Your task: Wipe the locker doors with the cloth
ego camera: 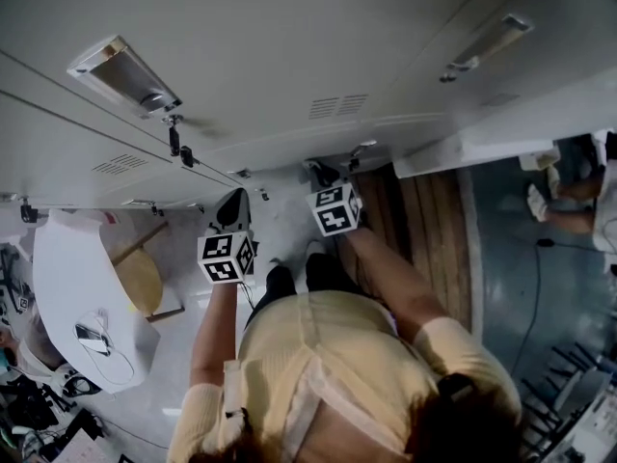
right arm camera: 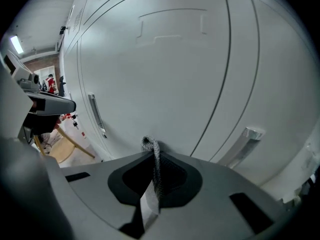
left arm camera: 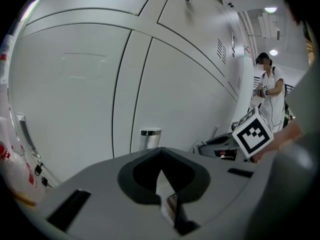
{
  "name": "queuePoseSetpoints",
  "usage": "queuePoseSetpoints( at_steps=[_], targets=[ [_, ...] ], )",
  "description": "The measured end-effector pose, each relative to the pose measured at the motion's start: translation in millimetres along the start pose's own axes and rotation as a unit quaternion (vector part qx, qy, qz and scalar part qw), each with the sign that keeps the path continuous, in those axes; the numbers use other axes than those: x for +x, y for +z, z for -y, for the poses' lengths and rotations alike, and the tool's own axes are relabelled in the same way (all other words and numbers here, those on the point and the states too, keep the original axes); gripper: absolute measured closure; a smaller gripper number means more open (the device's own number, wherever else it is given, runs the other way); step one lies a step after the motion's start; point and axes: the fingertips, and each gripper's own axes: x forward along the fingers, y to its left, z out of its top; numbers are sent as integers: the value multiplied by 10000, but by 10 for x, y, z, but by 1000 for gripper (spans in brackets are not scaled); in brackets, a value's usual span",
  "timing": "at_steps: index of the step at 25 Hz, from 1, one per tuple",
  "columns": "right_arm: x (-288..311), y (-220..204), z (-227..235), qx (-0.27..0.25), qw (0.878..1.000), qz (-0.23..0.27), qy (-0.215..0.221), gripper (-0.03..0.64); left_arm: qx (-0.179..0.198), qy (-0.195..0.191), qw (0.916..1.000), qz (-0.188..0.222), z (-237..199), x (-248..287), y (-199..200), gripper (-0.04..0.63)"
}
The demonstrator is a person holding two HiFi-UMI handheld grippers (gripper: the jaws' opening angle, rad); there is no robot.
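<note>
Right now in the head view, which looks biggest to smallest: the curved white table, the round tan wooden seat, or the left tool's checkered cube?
Curved white table.
Tied: round tan wooden seat and checkered cube on the left tool look alike; the cube is nearer.

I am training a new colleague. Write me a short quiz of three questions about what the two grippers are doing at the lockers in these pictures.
1. True or false: the right gripper, which faces the locker doors, is shut on a grey cloth.
2. Choose one: what does the left gripper hold?
A) a sponge
B) a spray bottle
C) nothing; it is shut and empty
3. Fill in the gap: in the head view, the wooden stool stands on the person's ____ side.

Key: 1 true; 2 C; 3 left.
</note>
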Motion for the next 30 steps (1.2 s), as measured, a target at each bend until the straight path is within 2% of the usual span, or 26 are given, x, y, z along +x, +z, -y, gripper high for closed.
queuePoseSetpoints(
  at_steps=[11, 30],
  targets=[
    [-59, -128, 369, 346, 9987, -89, -364, 600, 158, -238, 9995, -110, 163, 237, 39, 603],
    [-372, -26, 353, 603, 9969, 85, -501, 600, 37, -50, 10000, -24, 18, 97, 25, 603]
  ],
)
